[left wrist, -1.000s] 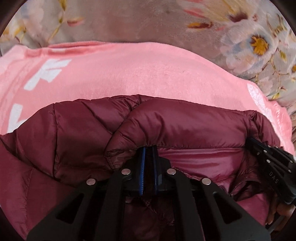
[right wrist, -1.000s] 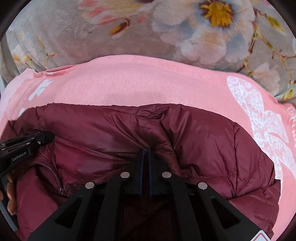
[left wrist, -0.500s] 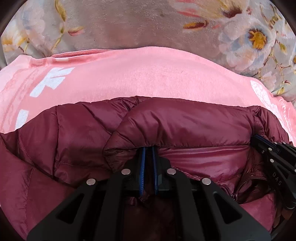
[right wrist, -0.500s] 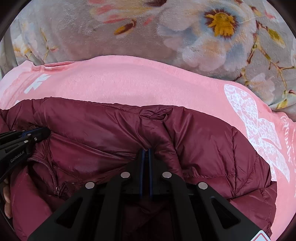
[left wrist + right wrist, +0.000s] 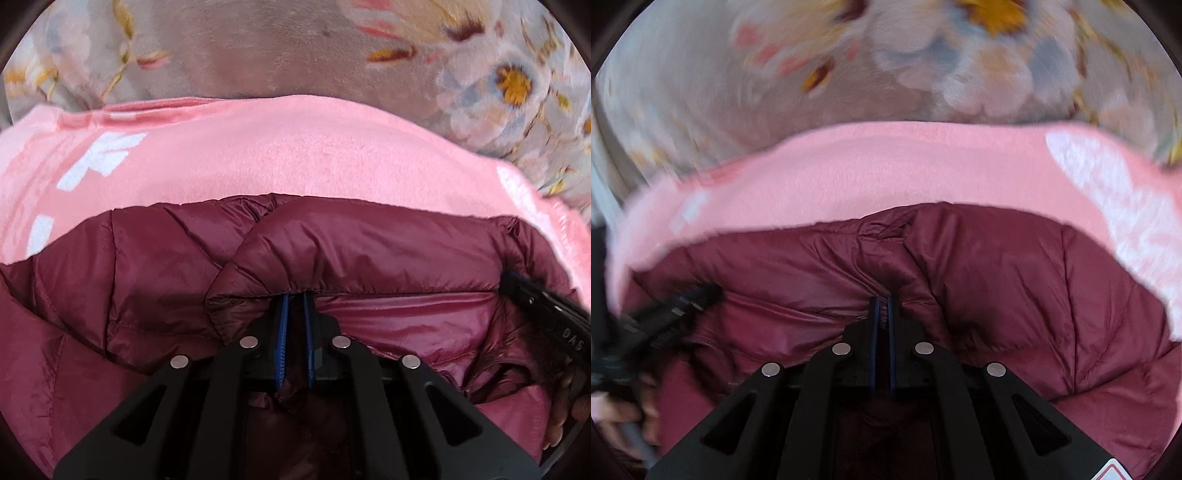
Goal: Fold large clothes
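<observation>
A maroon quilted puffer jacket (image 5: 369,243) lies on a pink blanket. My left gripper (image 5: 294,297) is shut on a folded edge of the jacket, with the fabric pinched between its blue pads. In the right wrist view the same jacket (image 5: 1015,280) fills the lower half, and my right gripper (image 5: 882,301) is shut on another fold of its edge. Each gripper shows in the other's view: the right gripper (image 5: 546,314) at the right edge, the left gripper (image 5: 668,310) at the left edge, blurred. A shinier inner lining (image 5: 399,314) stretches between the two grips.
The pink blanket (image 5: 258,158) with white print spreads under the jacket and past its far edge. Beyond it lies a grey floral bedspread (image 5: 498,81). Fingers of a person's hand (image 5: 569,410) show at the lower right of the left wrist view.
The right wrist view has swung and blurred, and its gripper has shifted sideways with the jacket edge. The left gripper has kept its place and grip. Both stay shut on the jacket.
</observation>
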`<state>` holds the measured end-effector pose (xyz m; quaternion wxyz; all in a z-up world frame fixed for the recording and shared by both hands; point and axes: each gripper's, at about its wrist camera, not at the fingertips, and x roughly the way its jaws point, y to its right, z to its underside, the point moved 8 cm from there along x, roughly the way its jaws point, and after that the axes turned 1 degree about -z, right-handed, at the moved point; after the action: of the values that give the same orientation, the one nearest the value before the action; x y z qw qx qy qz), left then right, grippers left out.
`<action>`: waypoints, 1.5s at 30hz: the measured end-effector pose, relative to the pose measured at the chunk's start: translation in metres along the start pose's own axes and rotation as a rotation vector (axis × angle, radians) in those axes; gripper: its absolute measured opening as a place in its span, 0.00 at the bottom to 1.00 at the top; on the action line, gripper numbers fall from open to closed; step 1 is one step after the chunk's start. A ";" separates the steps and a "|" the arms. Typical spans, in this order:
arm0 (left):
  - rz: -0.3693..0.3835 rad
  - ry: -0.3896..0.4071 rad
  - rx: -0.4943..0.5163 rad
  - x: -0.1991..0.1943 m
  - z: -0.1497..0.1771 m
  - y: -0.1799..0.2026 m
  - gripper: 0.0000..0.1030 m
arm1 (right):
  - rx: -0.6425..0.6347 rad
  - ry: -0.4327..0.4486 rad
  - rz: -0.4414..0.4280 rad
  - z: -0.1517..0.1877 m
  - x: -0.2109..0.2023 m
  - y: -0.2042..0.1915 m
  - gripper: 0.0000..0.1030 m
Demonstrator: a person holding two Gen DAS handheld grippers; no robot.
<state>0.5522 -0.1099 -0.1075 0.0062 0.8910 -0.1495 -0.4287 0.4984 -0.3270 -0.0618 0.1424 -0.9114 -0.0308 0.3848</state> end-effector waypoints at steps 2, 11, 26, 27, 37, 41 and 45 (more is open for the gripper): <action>0.035 -0.016 -0.056 -0.019 0.007 -0.010 0.12 | 0.105 -0.009 -0.041 0.013 -0.034 0.003 0.17; 0.083 -0.036 -0.120 -0.191 0.146 -0.079 0.61 | 0.168 0.037 0.112 0.191 -0.242 0.057 0.61; 0.118 -0.102 -0.361 -0.291 0.316 -0.127 0.61 | 0.341 -0.005 0.101 0.356 -0.316 0.066 0.71; 0.121 -0.101 -0.368 -0.291 0.317 -0.126 0.60 | 0.342 0.006 0.101 0.357 -0.317 0.066 0.71; 0.201 -0.029 -0.350 -0.343 0.311 -0.110 0.07 | 0.408 0.152 -0.023 0.352 -0.362 0.049 0.04; 0.238 0.027 -0.313 -0.394 0.317 -0.103 0.06 | 0.313 0.224 -0.057 0.356 -0.416 0.026 0.04; 0.279 0.091 -0.305 -0.457 0.332 -0.103 0.05 | 0.218 0.302 -0.096 0.371 -0.480 0.003 0.04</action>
<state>0.0562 0.1513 0.0161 0.2071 0.8688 -0.2042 -0.4007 -0.1020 -0.3223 0.0238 0.2614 -0.9355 -0.0106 0.2376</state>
